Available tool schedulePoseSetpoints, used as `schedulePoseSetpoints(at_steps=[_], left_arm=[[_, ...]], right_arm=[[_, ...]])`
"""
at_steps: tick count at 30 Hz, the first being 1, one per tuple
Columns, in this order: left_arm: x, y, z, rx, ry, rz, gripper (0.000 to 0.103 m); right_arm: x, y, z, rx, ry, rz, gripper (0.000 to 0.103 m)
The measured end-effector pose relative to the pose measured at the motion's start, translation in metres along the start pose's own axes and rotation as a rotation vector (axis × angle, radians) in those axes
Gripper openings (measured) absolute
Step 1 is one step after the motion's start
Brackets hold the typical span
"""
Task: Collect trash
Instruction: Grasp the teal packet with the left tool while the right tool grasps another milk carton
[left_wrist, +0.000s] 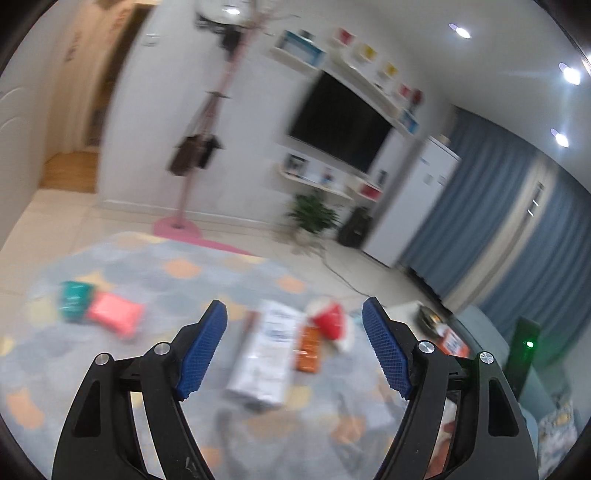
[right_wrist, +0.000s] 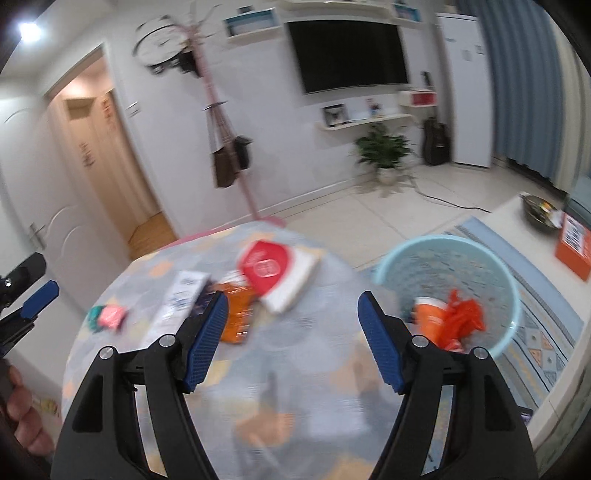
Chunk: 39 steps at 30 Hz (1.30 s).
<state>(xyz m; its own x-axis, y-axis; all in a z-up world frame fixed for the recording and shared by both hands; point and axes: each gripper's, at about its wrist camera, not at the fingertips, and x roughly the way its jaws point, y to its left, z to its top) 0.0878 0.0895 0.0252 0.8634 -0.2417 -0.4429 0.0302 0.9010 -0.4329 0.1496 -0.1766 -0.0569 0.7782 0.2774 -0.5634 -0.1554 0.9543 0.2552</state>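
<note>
Trash lies on a round table with a patterned cloth (right_wrist: 295, 369): a white box (left_wrist: 264, 354) (right_wrist: 181, 295), an orange packet (left_wrist: 308, 349) (right_wrist: 238, 314), a red-and-white pack (left_wrist: 330, 321) (right_wrist: 279, 271), and a pink pack (left_wrist: 114, 314) (right_wrist: 112, 315) beside a green one (left_wrist: 74, 299). My left gripper (left_wrist: 293, 349) is open and empty above the table, near the white box. My right gripper (right_wrist: 290, 338) is open and empty over the table. A light blue basin (right_wrist: 448, 291) to the right holds an orange cup (right_wrist: 430, 319) and an orange bag (right_wrist: 463, 317).
A low white table (right_wrist: 517, 221) at the right carries a metal bowl (right_wrist: 539, 212) and an orange box (right_wrist: 574, 247). A pink coat stand (right_wrist: 225, 129), a plant (right_wrist: 384, 151), a TV and blue curtains stand beyond. Both views are blurred.
</note>
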Motion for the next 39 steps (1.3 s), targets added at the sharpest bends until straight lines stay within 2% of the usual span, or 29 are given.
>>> schedulePoseSetpoints(at_steps=[5,7,9,10,15,20,23,25,29,31,34,36,39], left_arm=[[-0.015,0.075,0.014,-0.086,-0.009,0.115,0.074],[-0.009,0.105,0.020,-0.107,0.014,0.185,0.074],[0.002,0.130,0.023,-0.125,0.054,0.237,0.074],[0.006,0.141,0.025,-0.138,0.063,0.257,0.074],[0.035,0.185,0.034,-0.175,0.113,0.298,0.074],[0.065,0.202,0.034,-0.154,0.179,0.334,0.070],[0.074,0.207,0.029,-0.130,0.213,0.354,0.064],[0.080,0.210,0.025,-0.117,0.244,0.369,0.056],[0.080,0.210,0.020,-0.084,0.241,0.378,0.049],[0.079,0.206,0.018,-0.058,0.250,0.372,0.039],[0.076,0.198,0.013,-0.015,0.264,0.363,0.038],[0.073,0.194,0.008,-0.010,0.270,0.334,0.038],[0.067,0.186,0.000,-0.026,0.282,0.284,0.037]], right_arm=[[0.022,0.044,-0.004,-0.028,0.075,0.092,0.069],[0.034,0.060,-0.006,-0.030,0.112,0.115,0.070],[0.044,0.073,-0.007,-0.018,0.145,0.140,0.077],[0.049,0.076,-0.009,-0.011,0.159,0.149,0.078],[0.078,0.107,-0.008,-0.014,0.218,0.133,0.082],[0.103,0.120,-0.013,0.019,0.272,0.111,0.082],[0.113,0.123,-0.018,0.026,0.293,0.099,0.082],[0.118,0.125,-0.021,0.025,0.304,0.092,0.082],[0.126,0.131,-0.024,0.021,0.322,0.078,0.082],[0.131,0.133,-0.025,0.007,0.326,0.052,0.082],[0.134,0.133,-0.029,0.001,0.341,0.039,0.082],[0.132,0.135,-0.031,-0.027,0.341,0.028,0.069],[0.126,0.139,-0.035,-0.074,0.337,0.031,0.065]])
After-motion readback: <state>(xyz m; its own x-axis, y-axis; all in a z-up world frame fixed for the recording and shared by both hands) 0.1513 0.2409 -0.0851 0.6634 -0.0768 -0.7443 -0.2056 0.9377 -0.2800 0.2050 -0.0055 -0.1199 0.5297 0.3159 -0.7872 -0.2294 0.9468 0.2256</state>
